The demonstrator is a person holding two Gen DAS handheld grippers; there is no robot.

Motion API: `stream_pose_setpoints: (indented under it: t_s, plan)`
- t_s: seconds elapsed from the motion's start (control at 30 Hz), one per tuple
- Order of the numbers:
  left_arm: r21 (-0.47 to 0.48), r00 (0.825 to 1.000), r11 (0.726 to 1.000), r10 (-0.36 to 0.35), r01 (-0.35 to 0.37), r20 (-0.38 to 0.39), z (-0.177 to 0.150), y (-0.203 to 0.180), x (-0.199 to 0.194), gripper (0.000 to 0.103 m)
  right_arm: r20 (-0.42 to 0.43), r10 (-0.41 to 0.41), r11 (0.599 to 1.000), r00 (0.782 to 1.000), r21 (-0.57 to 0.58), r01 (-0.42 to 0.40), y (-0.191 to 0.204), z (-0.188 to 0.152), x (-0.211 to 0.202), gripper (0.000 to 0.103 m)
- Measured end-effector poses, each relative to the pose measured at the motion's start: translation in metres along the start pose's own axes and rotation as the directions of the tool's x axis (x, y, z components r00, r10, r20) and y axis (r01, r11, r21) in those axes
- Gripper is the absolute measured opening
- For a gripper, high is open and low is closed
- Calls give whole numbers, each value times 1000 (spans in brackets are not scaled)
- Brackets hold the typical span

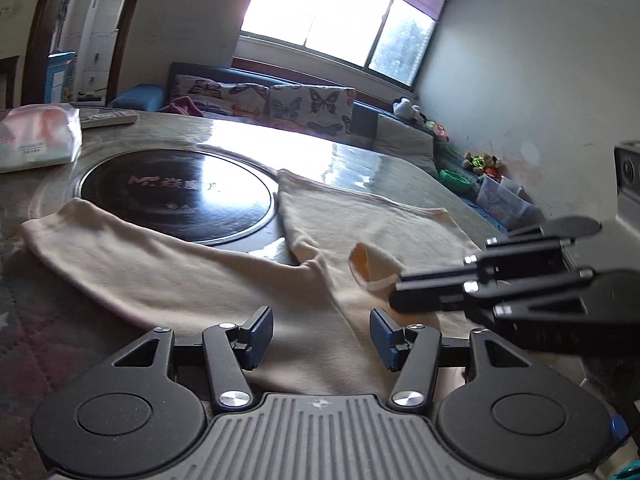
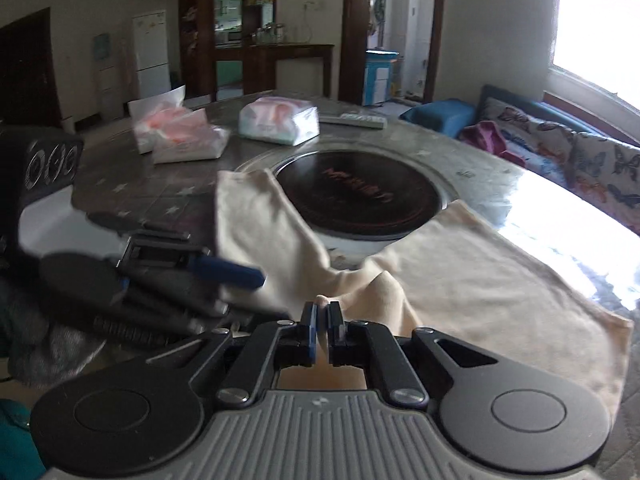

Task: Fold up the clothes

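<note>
The round table [image 1: 360, 160] is the largest item in view; a black circular hotplate [image 1: 176, 196] is set into its centre. A cream pair of trousers [image 1: 168, 268] lies spread on the near part of the table, with the two legs diverging to either side of the hotplate and each leg end overlapping the hotplate's rim. In the right wrist view the same trousers [image 2: 480, 264] extend to the right table edge.

A butterfly-print sofa [image 1: 280, 104] stands behind the table beneath the window. Two wrapped tissue packs [image 2: 276, 120] and a remote control [image 2: 356, 120] rest on the far side of the table.

The left gripper [image 1: 322, 336] hovers over the crotch area of the trousers; its jaws stand apart and the blue pads do not press on the cloth. The right gripper [image 2: 322, 330] has its jaws nearly closed, pinching a raised fold of the trousers' fabric near the waistband, which lifts that fold off the table.
</note>
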State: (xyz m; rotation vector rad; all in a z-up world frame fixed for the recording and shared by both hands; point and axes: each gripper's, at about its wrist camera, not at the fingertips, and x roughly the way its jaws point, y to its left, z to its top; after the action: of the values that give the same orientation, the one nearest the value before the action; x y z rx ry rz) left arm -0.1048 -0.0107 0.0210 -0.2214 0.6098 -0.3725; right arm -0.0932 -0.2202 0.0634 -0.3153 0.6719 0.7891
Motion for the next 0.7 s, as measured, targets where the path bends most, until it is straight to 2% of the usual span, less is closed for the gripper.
stream_pose_setpoints:
  t_s: [0.07,0.17,0.27,0.37,0.5,0.57,0.67,0.7]
  plan:
    - [-2,1000,1000,4,-4,1,0,0,-2,57,-7,21,1000,1000,0,-21,1,-2,-3,13]
    - [26,1000,1000,-13,12,2,0,-8,-2,55,6,3,1000,1000,6,-3,-4,-5,-15,20]
    - [82,1000,996,-25,25,4,1,-21,2,52,3,-41,999,999,36,41,-15,-17,-34,32]
    - [142,1000,990,-18,18,0,1,-34,10,49,-18,-95,993,995,72,96,-27,-34,-50,33]
    - [187,1000,982,-22,25,-18,-1,-43,20,39,-65,-204,968,977,132,211,-48,-66,-79,37]
    - [212,1000,977,-19,24,-25,-3,-47,24,26,-76,-232,959,970,147,242,-52,-76,-88,43]
    - [254,1000,967,1,4,-22,-4,-54,28,10,-97,-272,945,958,163,284,-58,-94,-100,44]
    - [260,1000,966,5,1,-21,-3,-56,28,9,-100,-273,944,957,165,287,-58,-96,-101,45]
